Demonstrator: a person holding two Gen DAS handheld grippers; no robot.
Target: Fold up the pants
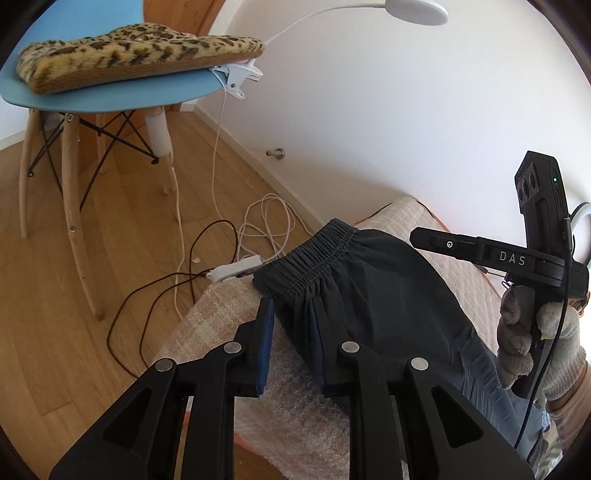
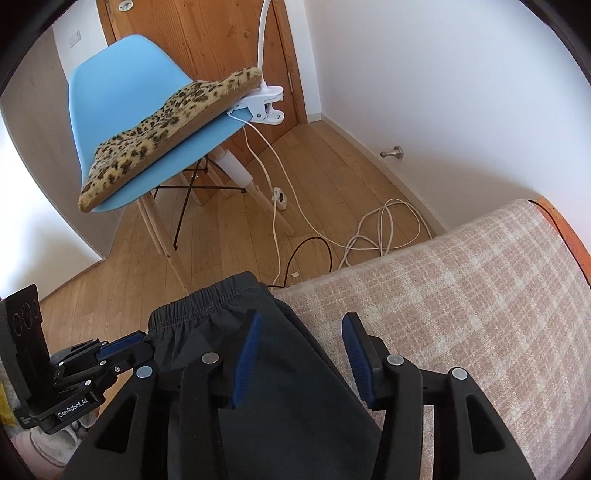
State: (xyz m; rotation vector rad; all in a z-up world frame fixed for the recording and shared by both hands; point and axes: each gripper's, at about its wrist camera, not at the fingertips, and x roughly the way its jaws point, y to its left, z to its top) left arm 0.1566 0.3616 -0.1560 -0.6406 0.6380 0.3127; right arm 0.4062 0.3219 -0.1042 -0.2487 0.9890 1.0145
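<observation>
The dark pants (image 1: 369,291) lie folded on a beige checked blanket (image 2: 461,288) covering a raised surface, elastic waistband at its far edge toward the floor. The left gripper (image 1: 291,343) has its jaws a little apart astride the pants' left edge, pads not pressing, while the right gripper (image 2: 299,354) stands open, 1 blue pad over the cloth and 1 over the blanket. Beyond lie a wood floor (image 1: 74,295) with tangled cables (image 2: 384,229), a blue chair (image 2: 122,96) bearing a leopard cushion (image 1: 129,55) and a clip lamp (image 1: 413,11), white walls and a wooden door (image 2: 207,33).
</observation>
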